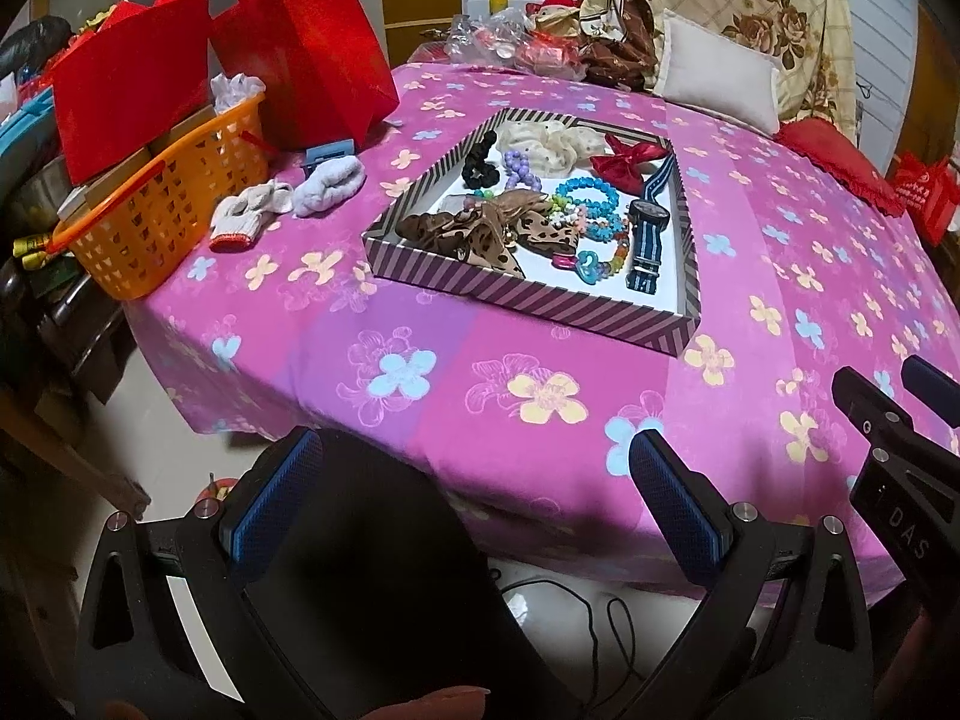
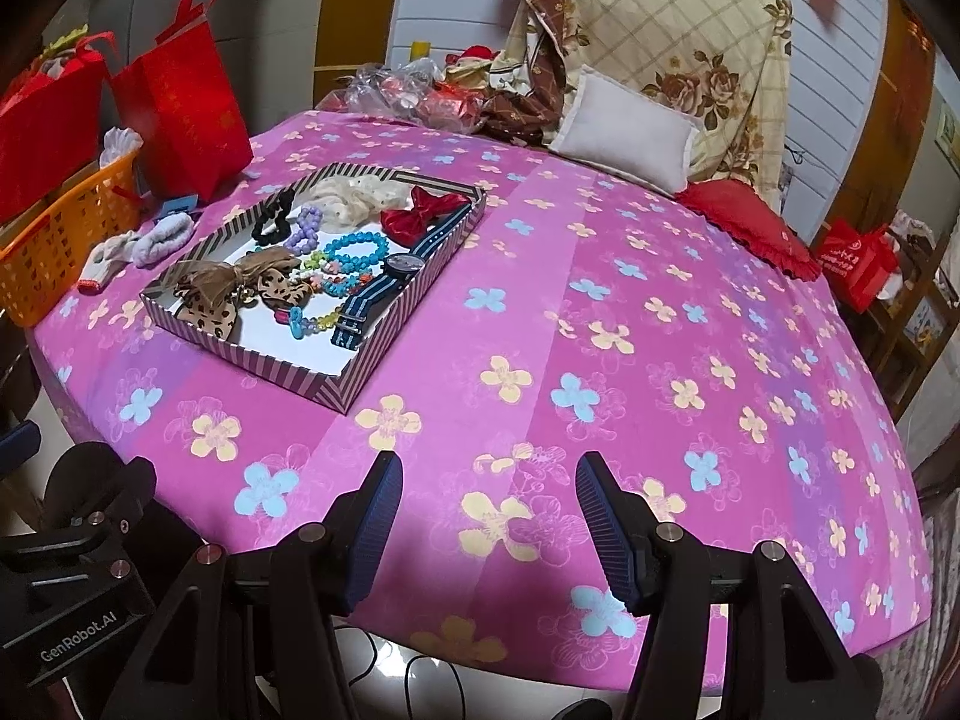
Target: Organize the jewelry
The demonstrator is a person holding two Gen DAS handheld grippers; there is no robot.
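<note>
pink flowered cloth (image 2: 540, 312) covers our table, and toward its left edge the striped tray (image 2: 360, 387) holds all the jewelry in a heap: blue bead bracelet (image 1: 591, 192), striped watch (image 1: 651, 222), leopard bow (image 1: 480, 234), red bow (image 2: 423, 213). our left gripper (image 1: 480, 498) and right gripper (image 2: 489, 516) hover at the near edge, jaws spread, gripping nothing, well short of the tray. this fits either sorting ahead or everything already gathered. for any pick, we'd pinch one strand clear of the tangle.

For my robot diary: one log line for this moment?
left gripper: open, empty | right gripper: open, empty | jewelry in striped tray | nothing picked yet
</note>
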